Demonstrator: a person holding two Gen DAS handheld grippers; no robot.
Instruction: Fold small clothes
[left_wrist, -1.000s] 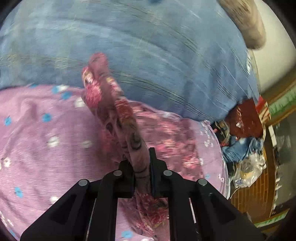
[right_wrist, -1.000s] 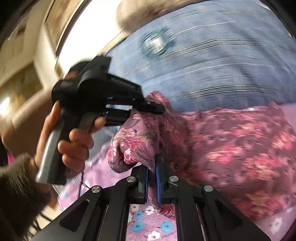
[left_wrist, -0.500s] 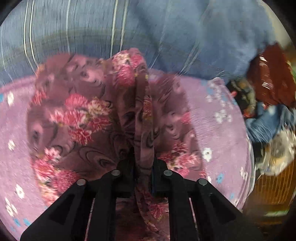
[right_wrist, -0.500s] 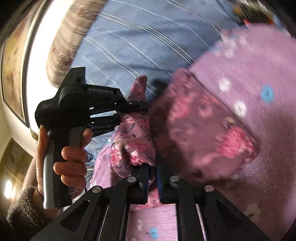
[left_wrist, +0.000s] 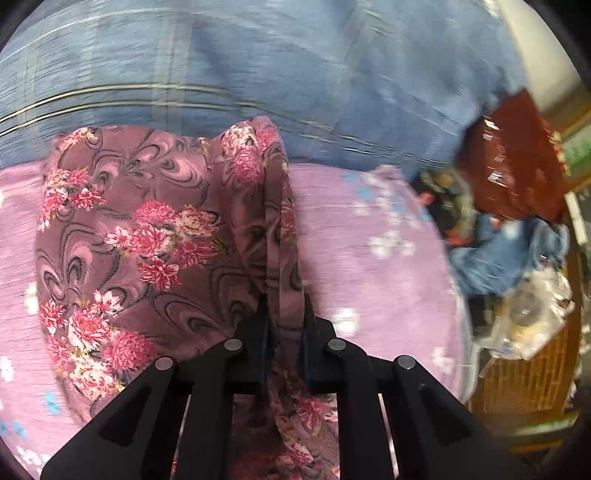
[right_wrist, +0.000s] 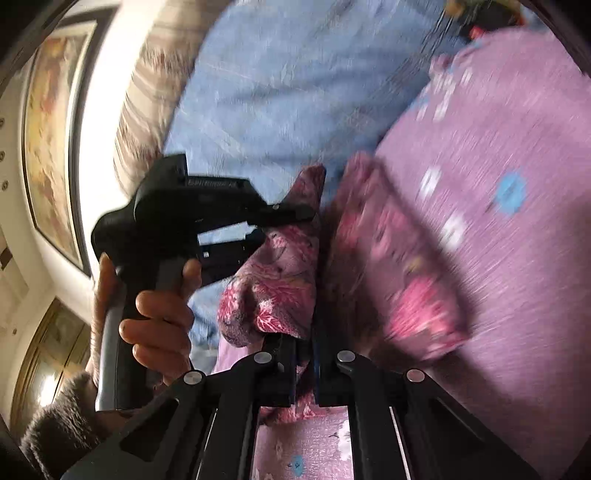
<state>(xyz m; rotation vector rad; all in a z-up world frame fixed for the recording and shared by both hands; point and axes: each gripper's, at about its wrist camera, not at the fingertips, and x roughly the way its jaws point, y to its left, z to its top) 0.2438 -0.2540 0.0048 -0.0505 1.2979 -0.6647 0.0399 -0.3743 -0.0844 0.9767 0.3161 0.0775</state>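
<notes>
A small maroon garment with pink flowers lies partly spread over a lilac flowered cloth on the bed. My left gripper is shut on a bunched edge of the garment, which rises between its fingers. My right gripper is shut on another bunched part of the same garment. The right wrist view shows the left gripper, held by a hand, pinching the garment just ahead of my right one.
A blue striped bedsheet covers the bed beyond the lilac cloth. A heap of clothes, red and blue, and a wicker basket sit at the right. A striped pillow and a framed picture are at the bed's far end.
Both grippers have swung with the garment still held. The garment now lies spread to the left of the left gripper, and lilac cloth shows bare on its right.
</notes>
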